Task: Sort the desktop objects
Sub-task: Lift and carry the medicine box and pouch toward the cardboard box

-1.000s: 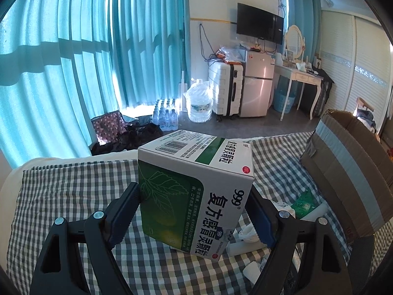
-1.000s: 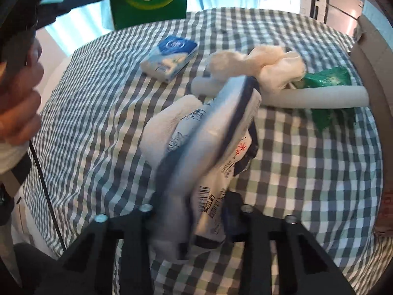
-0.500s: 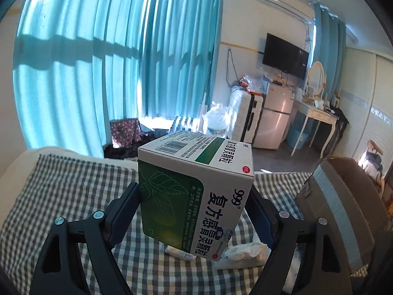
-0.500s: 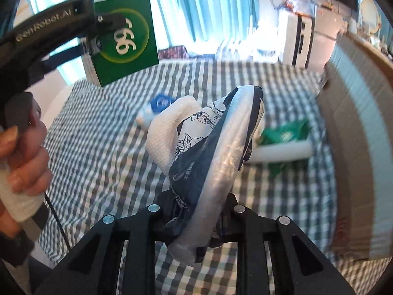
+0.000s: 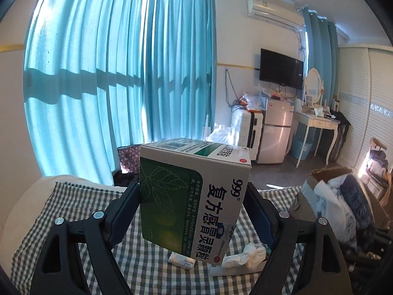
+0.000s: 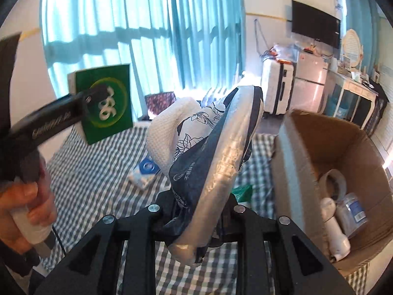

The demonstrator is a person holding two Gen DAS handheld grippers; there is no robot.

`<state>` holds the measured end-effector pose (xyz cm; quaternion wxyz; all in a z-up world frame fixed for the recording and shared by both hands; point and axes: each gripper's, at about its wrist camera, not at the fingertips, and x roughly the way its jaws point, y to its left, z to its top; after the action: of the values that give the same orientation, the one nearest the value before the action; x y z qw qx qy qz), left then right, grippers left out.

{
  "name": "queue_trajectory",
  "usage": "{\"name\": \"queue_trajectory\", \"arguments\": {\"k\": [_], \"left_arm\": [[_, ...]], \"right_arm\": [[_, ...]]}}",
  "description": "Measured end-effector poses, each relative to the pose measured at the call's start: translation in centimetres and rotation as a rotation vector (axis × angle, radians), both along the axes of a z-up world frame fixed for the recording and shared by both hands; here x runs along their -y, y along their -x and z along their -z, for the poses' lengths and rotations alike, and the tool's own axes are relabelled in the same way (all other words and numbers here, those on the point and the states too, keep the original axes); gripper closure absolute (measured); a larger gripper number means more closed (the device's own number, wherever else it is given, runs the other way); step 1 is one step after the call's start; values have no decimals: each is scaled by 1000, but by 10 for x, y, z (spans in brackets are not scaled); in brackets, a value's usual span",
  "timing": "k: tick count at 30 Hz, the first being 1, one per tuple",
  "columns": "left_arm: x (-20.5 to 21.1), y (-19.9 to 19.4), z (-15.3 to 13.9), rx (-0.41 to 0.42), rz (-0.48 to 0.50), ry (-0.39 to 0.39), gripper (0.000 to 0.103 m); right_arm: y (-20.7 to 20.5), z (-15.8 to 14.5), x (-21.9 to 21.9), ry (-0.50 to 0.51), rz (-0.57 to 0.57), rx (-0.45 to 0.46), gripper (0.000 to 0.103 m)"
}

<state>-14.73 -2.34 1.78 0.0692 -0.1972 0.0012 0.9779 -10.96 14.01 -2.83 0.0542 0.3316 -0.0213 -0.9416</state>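
My left gripper [image 5: 192,211] is shut on a green and white medicine box [image 5: 194,196], held up above the checked tablecloth [image 5: 73,211]. The same box [image 6: 105,105] shows at the left of the right wrist view, with a hand [image 6: 27,211] on the handle below it. My right gripper [image 6: 196,217] is shut on a navy and white floral tissue pack [image 6: 211,162], lifted clear of the cloth just left of an open cardboard box [image 6: 307,142]. In the left wrist view that pack [image 5: 343,204] hangs at the cardboard box [image 5: 319,174].
On the cloth lie a small blue and white tissue packet [image 6: 145,172], a green wrapper [image 6: 242,191], crumpled white tissue [image 5: 245,258] and a white tube [image 5: 181,261]. Inside the cardboard box are a tape roll [image 6: 331,182] and white bottles [image 6: 336,231]. Curtains, suitcase, fridge stand behind.
Both grippers have risen with their loads. The right one lifted the tissue pack off the cloth and tilted up, bringing the open cardboard box into view. The left camera now sees more of the room.
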Motion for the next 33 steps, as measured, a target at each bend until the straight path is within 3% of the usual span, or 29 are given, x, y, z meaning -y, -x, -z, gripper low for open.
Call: {"name": "queue_trajectory", "arguments": {"k": [8, 16, 33], "left_arm": [[-17, -13, -8, -16, 34, 0, 18], [-45, -26, -20, -45, 55, 34, 18], [-98, -46, -36, -29, 72, 2, 18]], "right_arm": [[-15, -34, -17, -16, 35, -77, 81], [-25, -45, -39, -28, 52, -105, 80], [-49, -74, -105, 63, 92, -164, 80]]}}
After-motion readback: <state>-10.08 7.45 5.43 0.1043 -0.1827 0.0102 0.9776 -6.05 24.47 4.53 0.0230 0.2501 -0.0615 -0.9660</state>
